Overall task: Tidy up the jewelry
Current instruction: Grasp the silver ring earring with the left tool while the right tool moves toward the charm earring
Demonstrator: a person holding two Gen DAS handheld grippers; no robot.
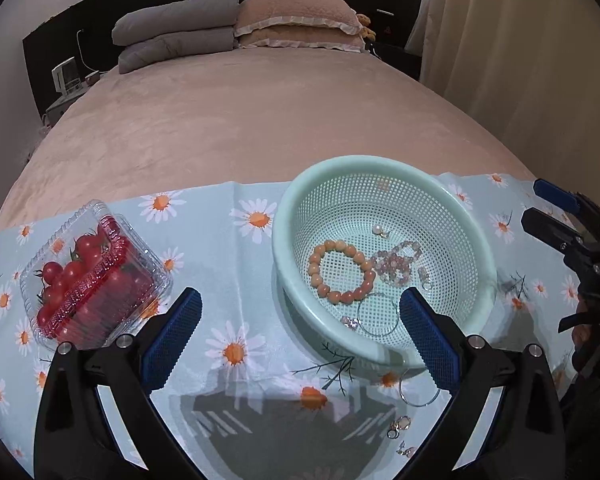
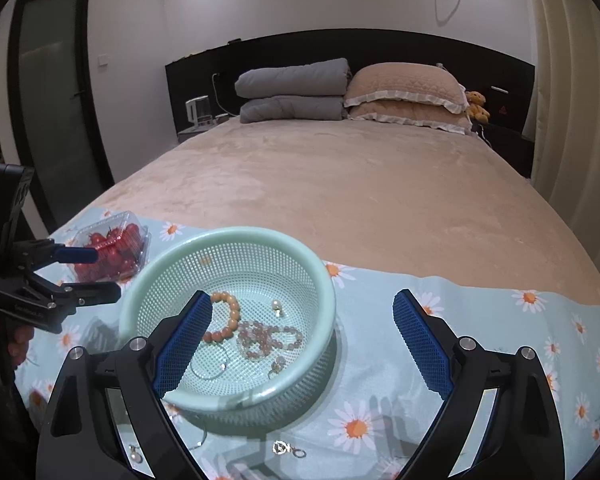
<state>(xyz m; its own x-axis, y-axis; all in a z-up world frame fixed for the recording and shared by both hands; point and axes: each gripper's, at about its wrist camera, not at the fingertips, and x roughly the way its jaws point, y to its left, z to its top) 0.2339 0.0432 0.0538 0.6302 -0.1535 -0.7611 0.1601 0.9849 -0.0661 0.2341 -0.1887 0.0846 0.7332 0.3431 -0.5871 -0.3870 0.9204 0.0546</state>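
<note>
Both grippers, left gripper (image 1: 300,336) and right gripper (image 2: 304,344), stand wide open and empty. Bracelets lie in the green basket (image 1: 476,240); a hoop (image 1: 418,388) and small earrings (image 2: 288,449) lie on the cloth. You should approach low and pinch one piece. Only the left view shows the hoop whole.

So the mint green mesh basket (image 1: 380,168) sits upright on the daisy cloth, and most of the jewelry's in it: an orange beaded bracelet (image 1: 342,271) lying flat in a ring, a pink beaded bracelet (image 1: 396,264) bunched up right beside it, a thin silver hoop (image 1: 378,314) near the front wall, plus a pearl earring (image 1: 380,231) further back. Outside, on the cloth just in front of the basket, there's another silver hoop (image 1: 418,387) and a few small earrings (image 1: 399,427).
</note>
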